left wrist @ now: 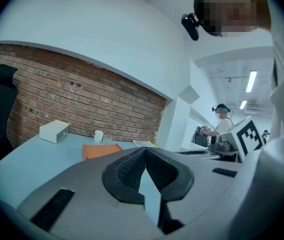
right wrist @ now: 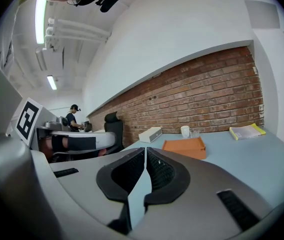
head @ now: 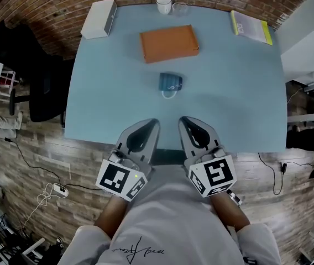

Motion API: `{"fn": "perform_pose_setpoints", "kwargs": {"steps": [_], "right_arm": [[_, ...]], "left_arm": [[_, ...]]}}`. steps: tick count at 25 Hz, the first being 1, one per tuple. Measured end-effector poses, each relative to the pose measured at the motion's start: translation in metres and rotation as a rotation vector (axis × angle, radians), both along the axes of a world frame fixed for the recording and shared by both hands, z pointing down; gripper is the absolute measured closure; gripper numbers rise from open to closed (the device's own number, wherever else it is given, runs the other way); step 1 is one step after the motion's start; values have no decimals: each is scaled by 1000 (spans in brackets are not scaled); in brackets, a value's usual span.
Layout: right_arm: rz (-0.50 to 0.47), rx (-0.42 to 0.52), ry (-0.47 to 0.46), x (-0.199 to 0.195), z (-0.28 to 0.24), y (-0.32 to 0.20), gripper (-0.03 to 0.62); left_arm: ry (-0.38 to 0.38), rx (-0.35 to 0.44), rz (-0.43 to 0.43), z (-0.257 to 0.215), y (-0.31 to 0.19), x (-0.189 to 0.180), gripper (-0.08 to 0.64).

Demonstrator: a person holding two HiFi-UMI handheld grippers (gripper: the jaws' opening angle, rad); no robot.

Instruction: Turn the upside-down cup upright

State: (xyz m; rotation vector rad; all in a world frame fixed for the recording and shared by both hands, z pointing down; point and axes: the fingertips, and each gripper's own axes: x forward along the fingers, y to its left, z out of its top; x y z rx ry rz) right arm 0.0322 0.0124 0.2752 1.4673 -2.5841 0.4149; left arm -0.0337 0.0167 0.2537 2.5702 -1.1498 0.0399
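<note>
A dark blue cup (head: 170, 84) stands mouth-down in the middle of the pale blue table (head: 240, 104), its handle towards me. My left gripper (head: 153, 123) and right gripper (head: 184, 120) hover side by side over the table's near edge, well short of the cup. Both are shut with nothing between the jaws. In the left gripper view the jaws (left wrist: 145, 149) meet at their tips, and the same holds in the right gripper view (right wrist: 145, 149). The cup does not show in either gripper view.
Beyond the cup lies an orange box (head: 169, 43). At the far edge are a white box (head: 99, 19), a white mug (head: 164, 5), a clear glass (head: 180, 8) and a yellow-edged book (head: 251, 26). A black chair (head: 35, 81) stands left of the table.
</note>
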Motion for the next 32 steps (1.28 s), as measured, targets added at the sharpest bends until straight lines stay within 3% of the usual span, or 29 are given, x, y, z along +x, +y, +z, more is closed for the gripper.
{"fn": "perform_pose_setpoints", "kwargs": {"steps": [4, 9, 17, 24, 32], "right_arm": [[45, 14, 21, 10, 0, -14, 569], [69, -8, 41, 16, 7, -30, 569], [83, -53, 65, 25, 19, -60, 569], [48, -109, -46, 18, 32, -80, 569], [32, -179, -36, 15, 57, -98, 570]], "left_arm": [[50, -17, -7, -2, -12, 0, 551], [40, -20, -3, 1, -32, 0, 551], [-18, -100, 42, 28, -61, 9, 551], [-38, -155, 7, 48, -83, -5, 551], [-76, -233, 13, 80, -112, -7, 551]]}}
